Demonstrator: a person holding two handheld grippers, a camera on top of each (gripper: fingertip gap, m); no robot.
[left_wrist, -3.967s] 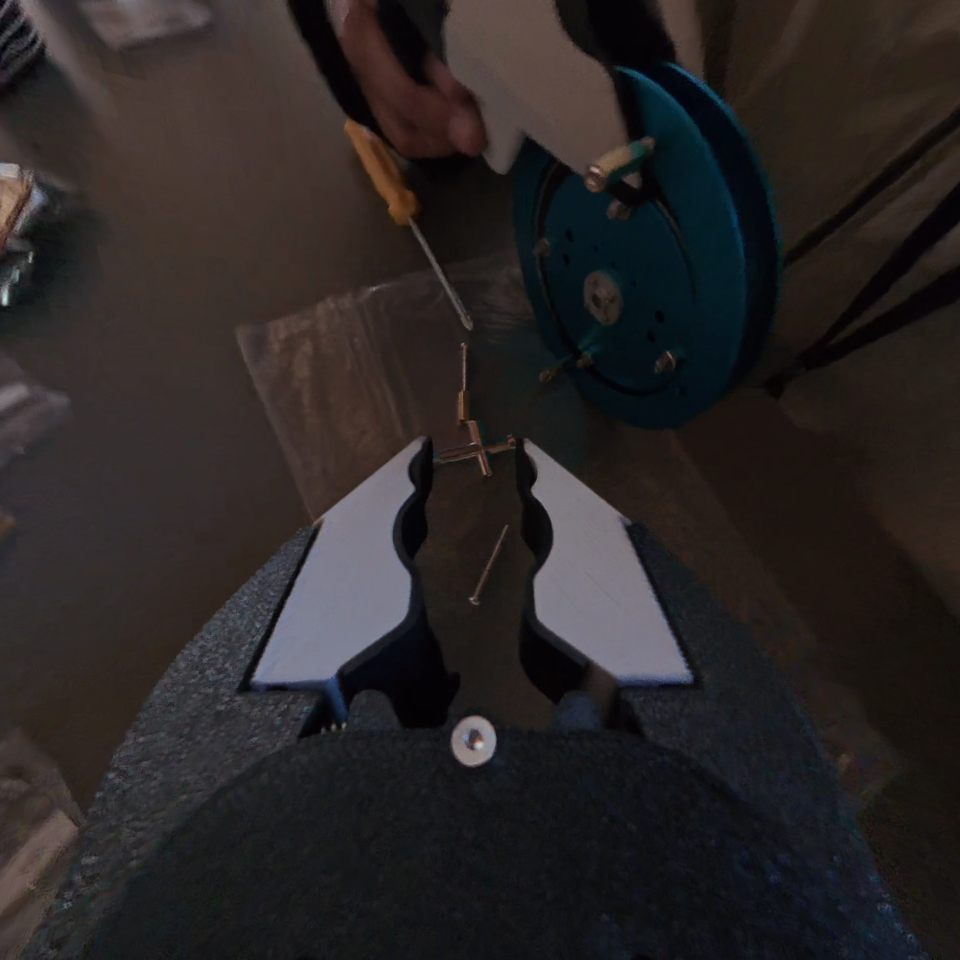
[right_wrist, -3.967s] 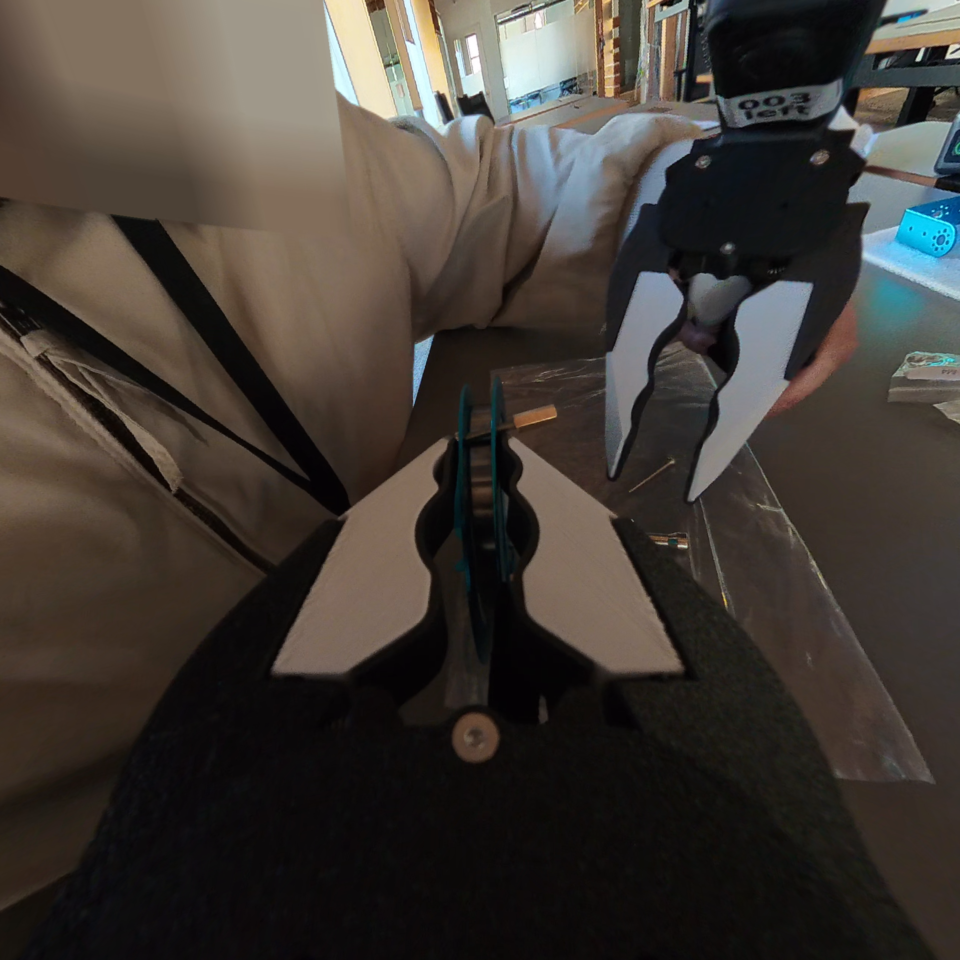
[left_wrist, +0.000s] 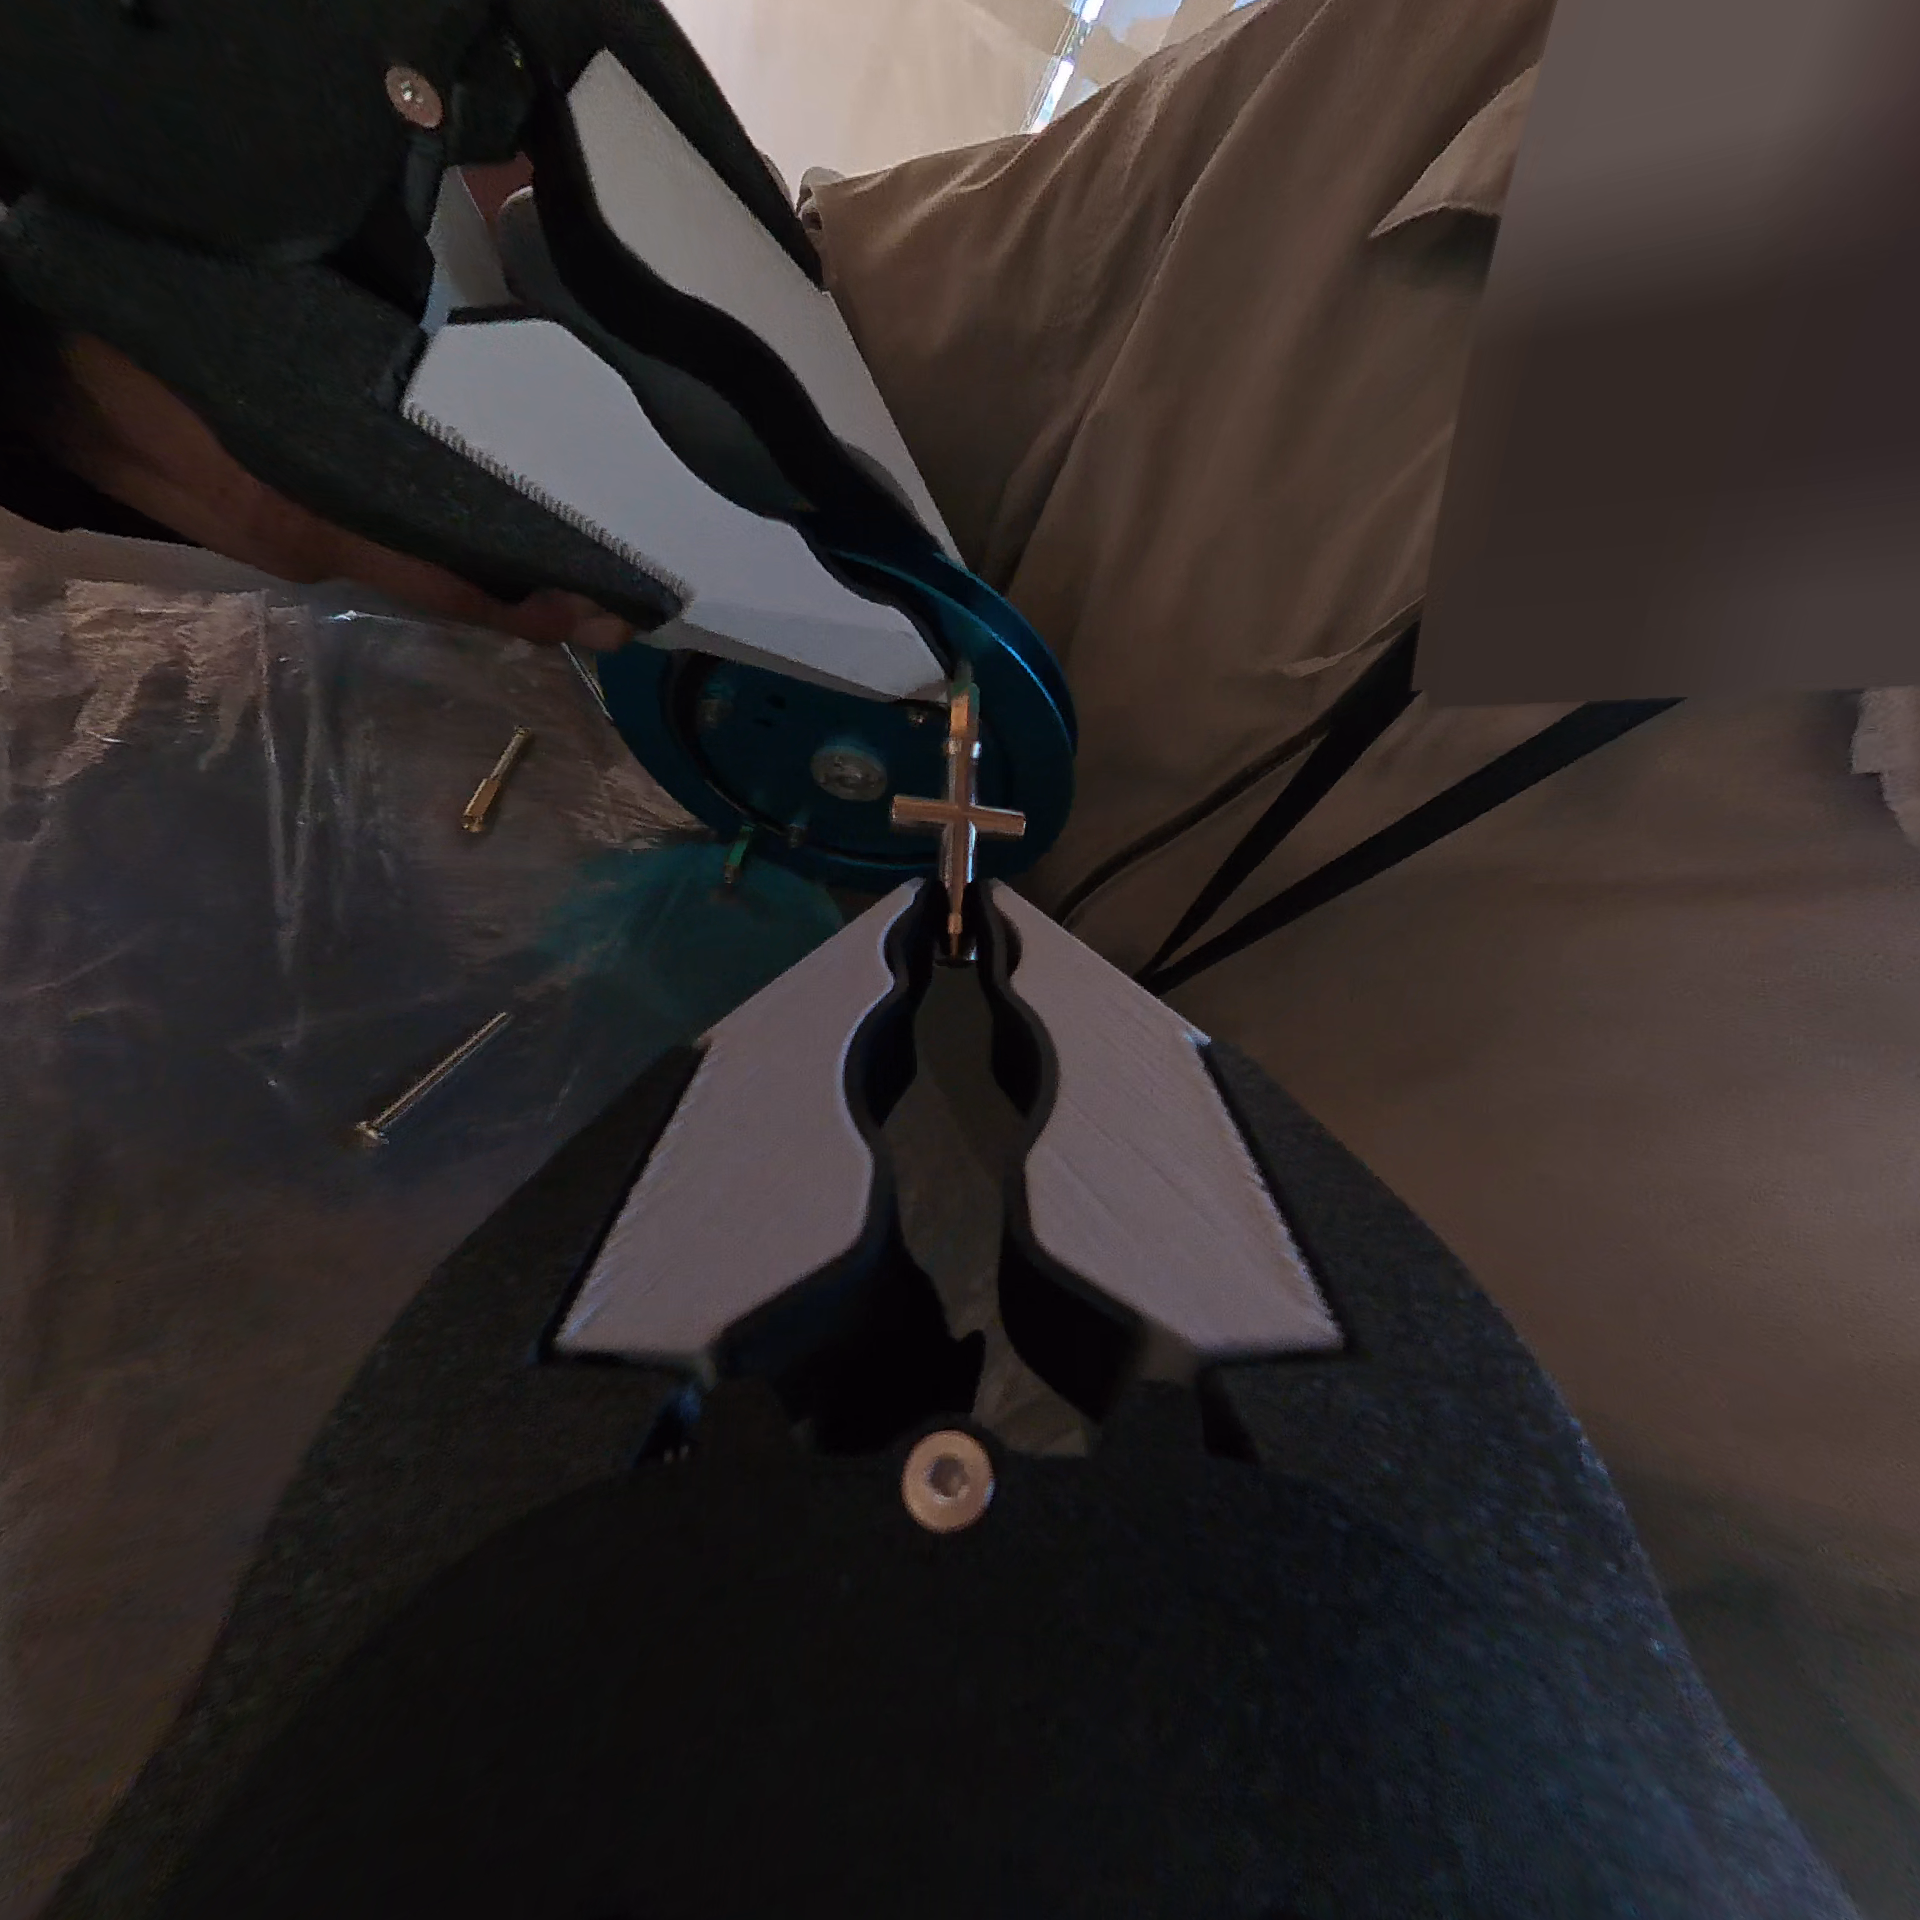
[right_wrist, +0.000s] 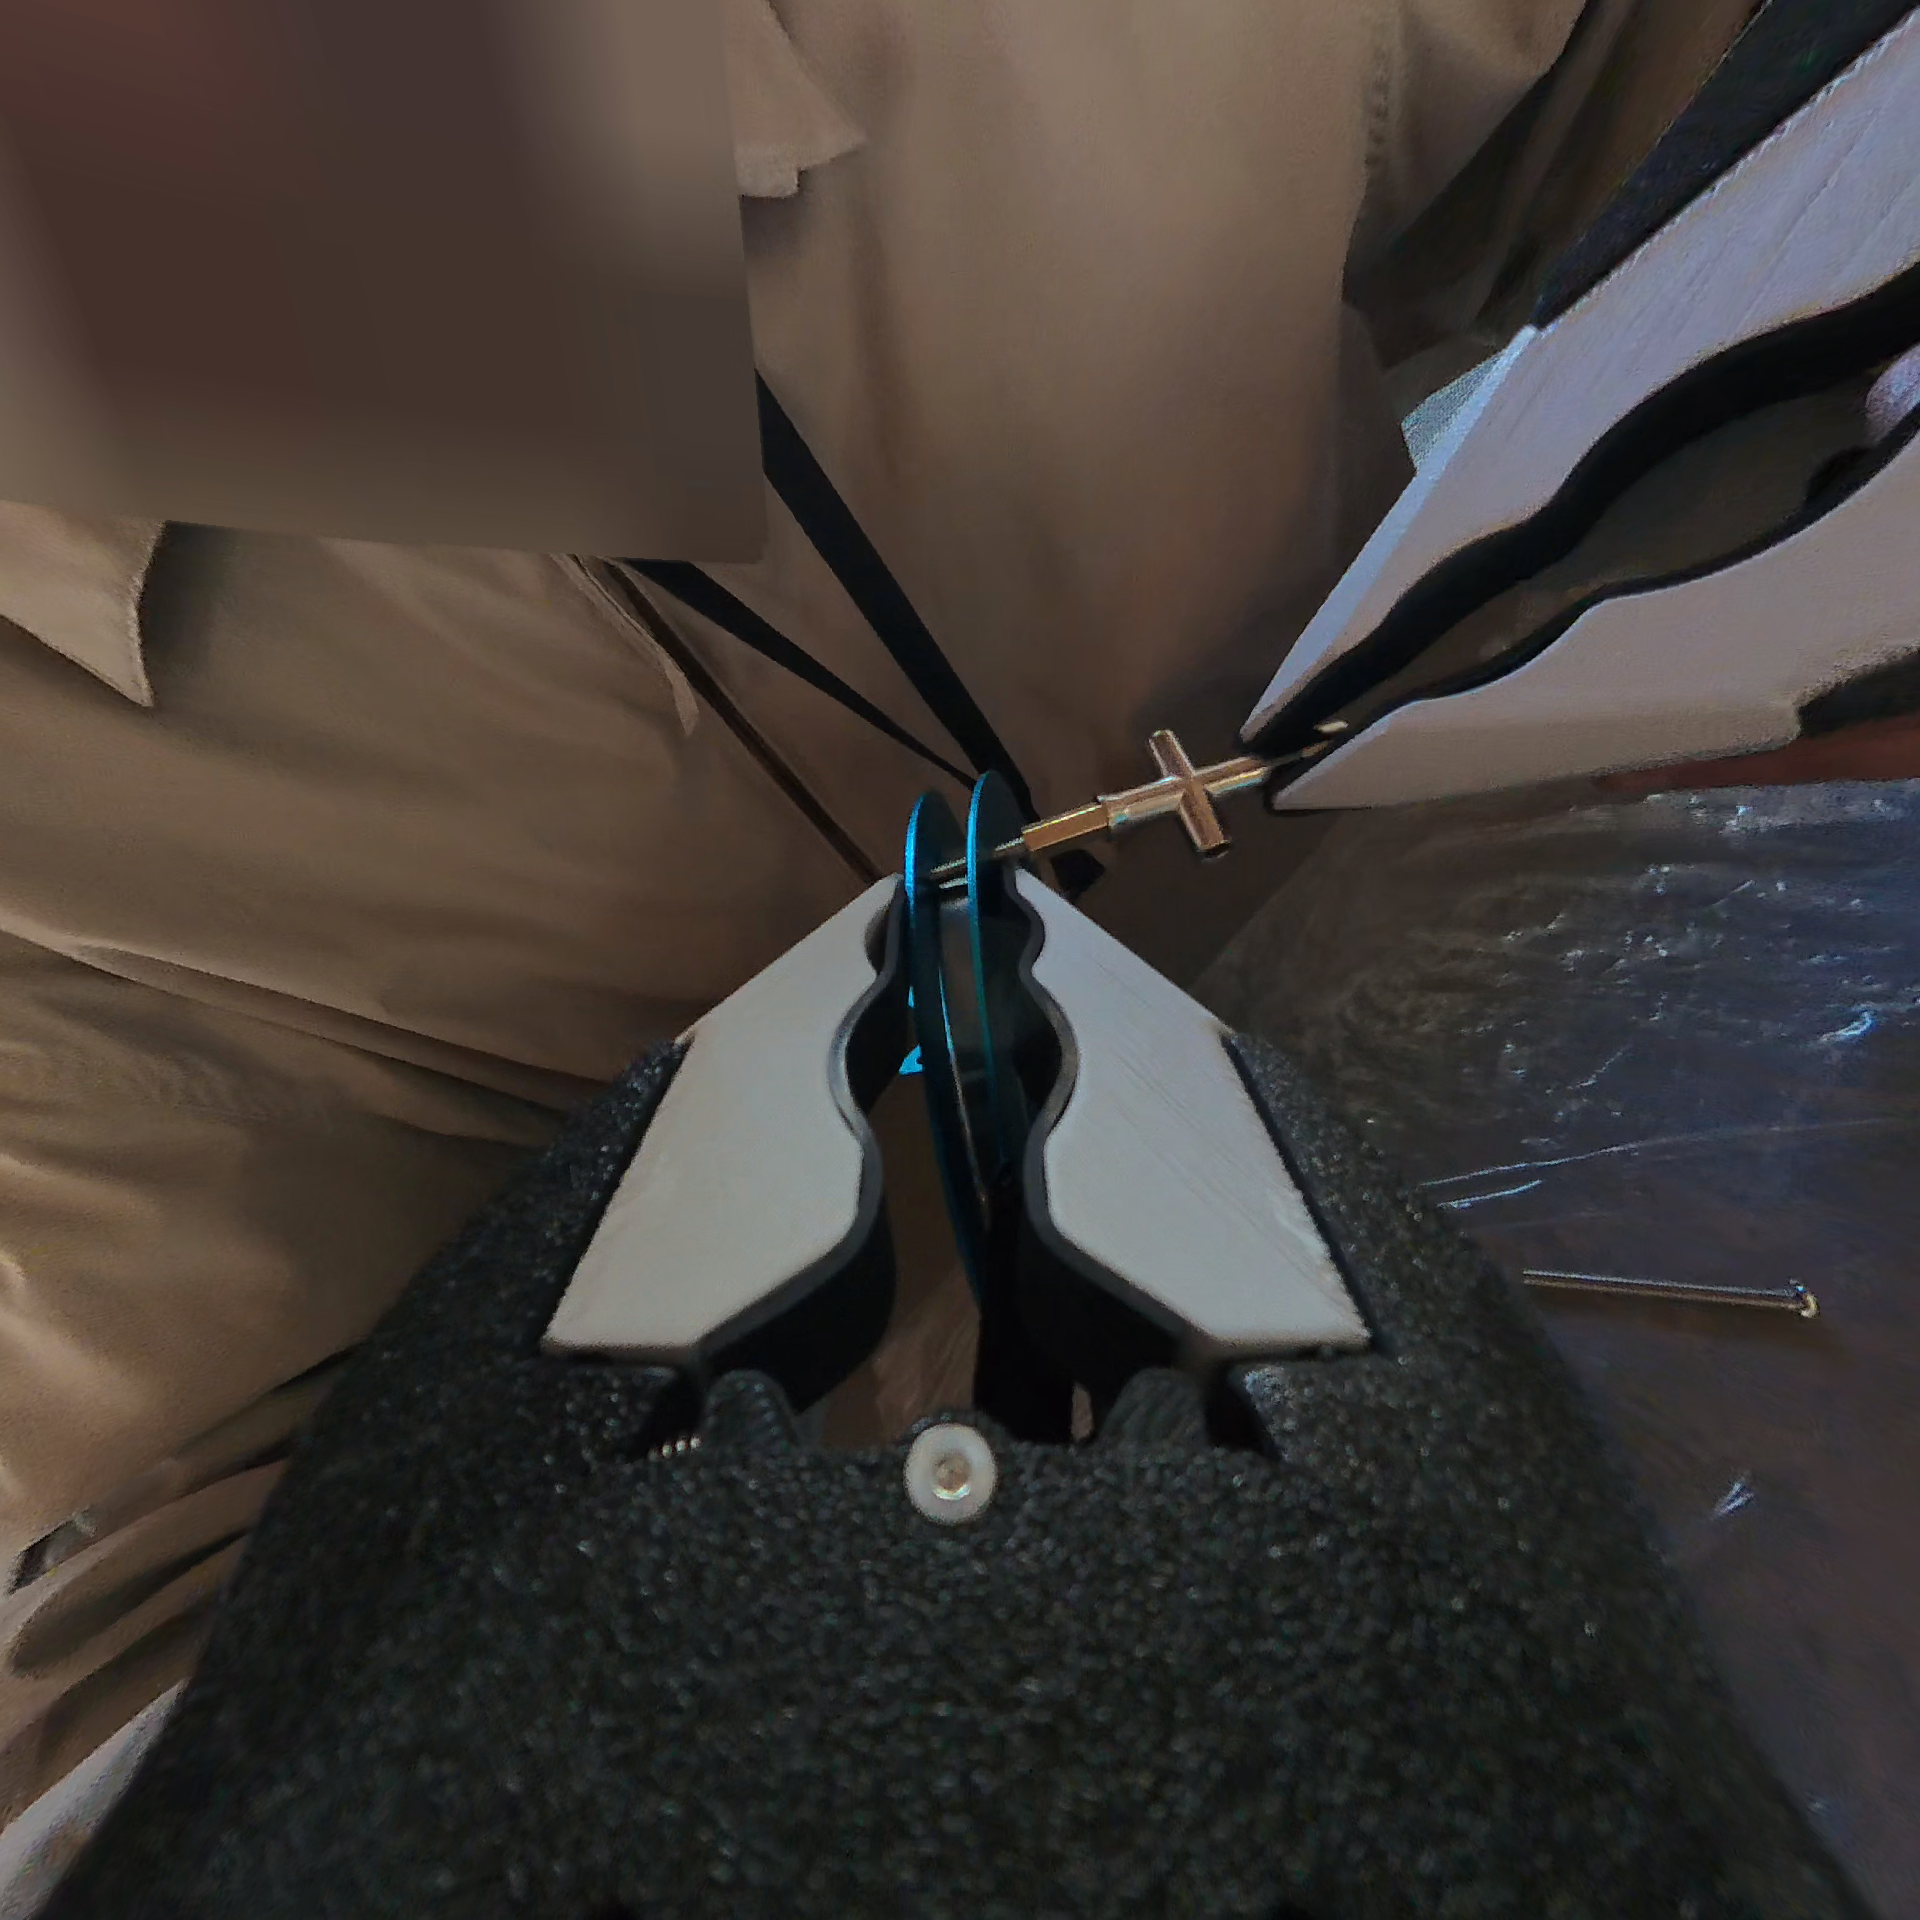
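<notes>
Left gripper (left_wrist: 954, 914): white two-finger tongs, black-lined, closed on one end of small silver cross-shaped metal wrench (left_wrist: 958, 821); same pairing in right wrist view, left gripper (right_wrist: 1273, 767) entering from upper right, wrench (right_wrist: 1184, 795) projecting from its tips. Far end of wrench seated over brass-coloured standoff (right_wrist: 1060, 831) on a thin screw through the wheel.

Right gripper (right_wrist: 961, 894): identical tongs, clamped on rim of blue double-disc metal pulley wheel (right_wrist: 951, 997), wheel edge-on between the fingers. In left wrist view, right gripper (left_wrist: 935, 634) reaching in from upper left, wheel (left_wrist: 831, 774) face-on, lower edge close to the table; contact not discernible.

Surroundings: clear plastic sheet (left_wrist: 260, 810) on dark tabletop; loose brass standoff (left_wrist: 497, 779) and long thin screw (left_wrist: 428, 1081) lying on sheet, left of wheel, well apart. Long screw (right_wrist: 1673, 1290) also beside right gripper. Beige jacket (right_wrist: 1039, 416) with black straps, directly behind.
</notes>
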